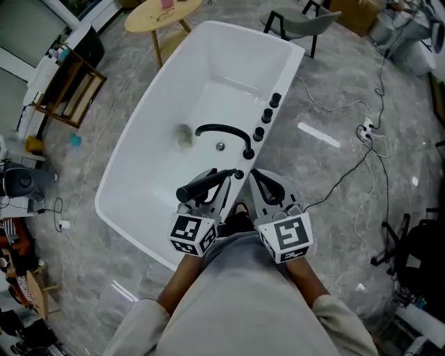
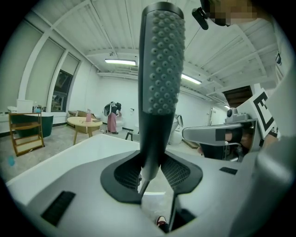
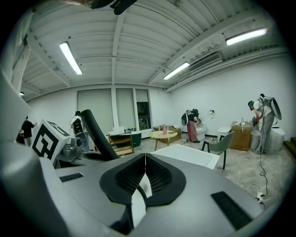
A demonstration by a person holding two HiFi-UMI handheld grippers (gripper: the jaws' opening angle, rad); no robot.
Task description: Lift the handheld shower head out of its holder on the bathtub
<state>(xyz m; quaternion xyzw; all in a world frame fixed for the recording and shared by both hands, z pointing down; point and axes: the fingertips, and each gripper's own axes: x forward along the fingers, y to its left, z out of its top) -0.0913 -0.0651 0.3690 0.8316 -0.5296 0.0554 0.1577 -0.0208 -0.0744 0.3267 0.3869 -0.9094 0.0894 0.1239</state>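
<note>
- Gripping the shower head (image 2: 159, 69) by its handle, the left hand-held gripper (image 2: 152, 169) is holding it upright over the near rim, so the lift is looking nearly done.
- Arcing over the otherwise empty bathtub (image 1: 201, 97), the black hose (image 1: 222, 130) is needing slack for any further raise.
- Hanging alongside, the right hand-held gripper (image 3: 144, 178) is staying pinched together on nothing.

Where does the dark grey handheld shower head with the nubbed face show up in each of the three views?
Head view: lower centre, the dark grey handheld shower head slants over the white bathtub, in the left gripper.
Left gripper view: centre, upright and large, clamped between the jaws.
Right gripper view: left of centre, a dark bar leaning left.
Shared landmark: the round wooden table, in all three.
</note>
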